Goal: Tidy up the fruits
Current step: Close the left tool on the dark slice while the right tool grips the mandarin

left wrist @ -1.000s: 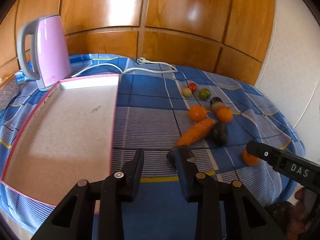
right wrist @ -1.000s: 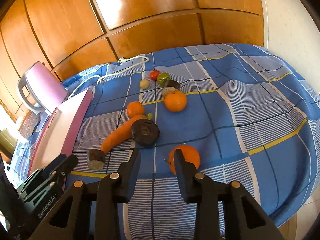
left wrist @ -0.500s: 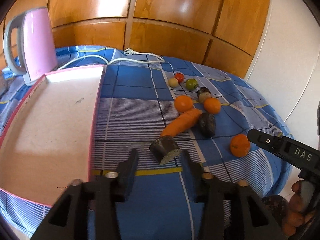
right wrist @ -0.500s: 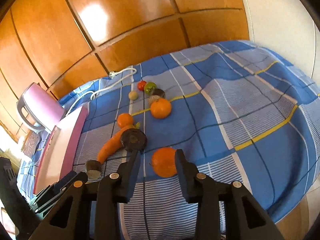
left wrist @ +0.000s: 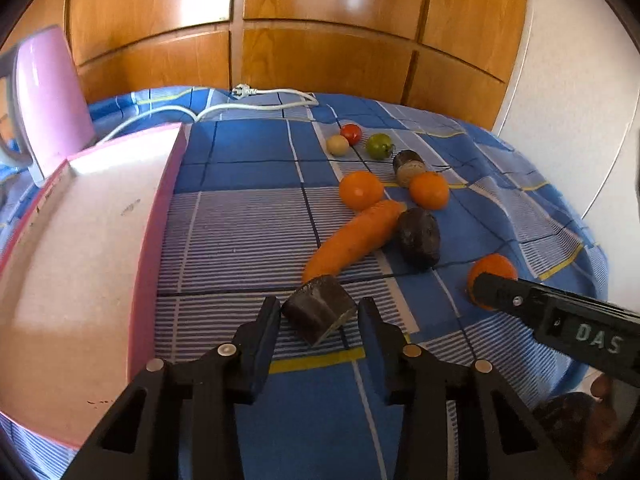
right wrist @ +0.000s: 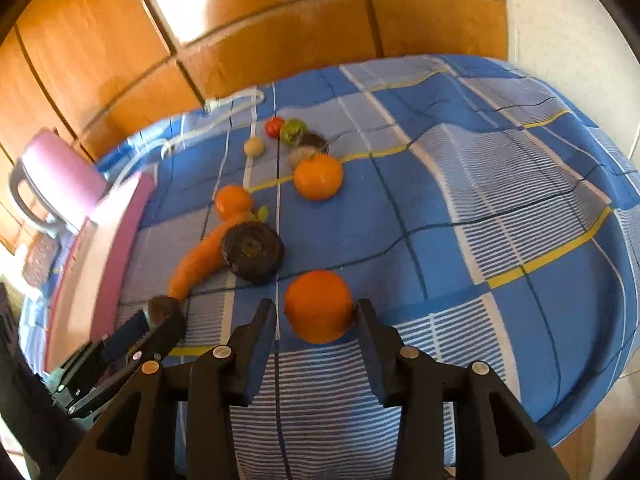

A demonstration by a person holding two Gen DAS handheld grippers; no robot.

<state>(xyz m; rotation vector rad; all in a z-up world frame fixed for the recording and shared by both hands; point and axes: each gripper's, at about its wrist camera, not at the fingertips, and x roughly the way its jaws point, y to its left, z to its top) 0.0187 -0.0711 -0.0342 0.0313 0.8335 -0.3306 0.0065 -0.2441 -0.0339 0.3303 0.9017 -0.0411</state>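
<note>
While both grippers hang low over the blue checked cloth [left wrist: 248,148] on the bench, nothing has yet gone into the pink-rimmed tray [left wrist: 158,216], whose pale floor lies bare; so the sorting looks barely begun.

The left gripper [left wrist: 318,316] has a dark cut chunk [left wrist: 320,312] between its fingers, its jaws closing but the pads seemingly not yet pressing on it; the chunk sits on the cloth just beside the tip of the carrot [left wrist: 352,240].

The right gripper [right wrist: 316,316] straddles the nearest orange [right wrist: 318,306], jaws opening, the fruit between them and lying on the cloth; the right-hand finger looks to be at its skin, the other apart from it.

Everything else waits on the cloth: a dark round piece [left wrist: 418,236] touching the carrot, two more oranges [left wrist: 360,190] beyond it, another dark halved piece [left wrist: 408,162], then a small green fruit [left wrist: 379,146], a red one [left wrist: 351,133] and a pale one [left wrist: 338,145] close together at the far end.

A pink kettle [left wrist: 48,100] stands behind the tray, its white cord [left wrist: 256,100] trailing across the cloth; by my reckoning nearly the whole job is left, with every piece outside the tray.
</note>
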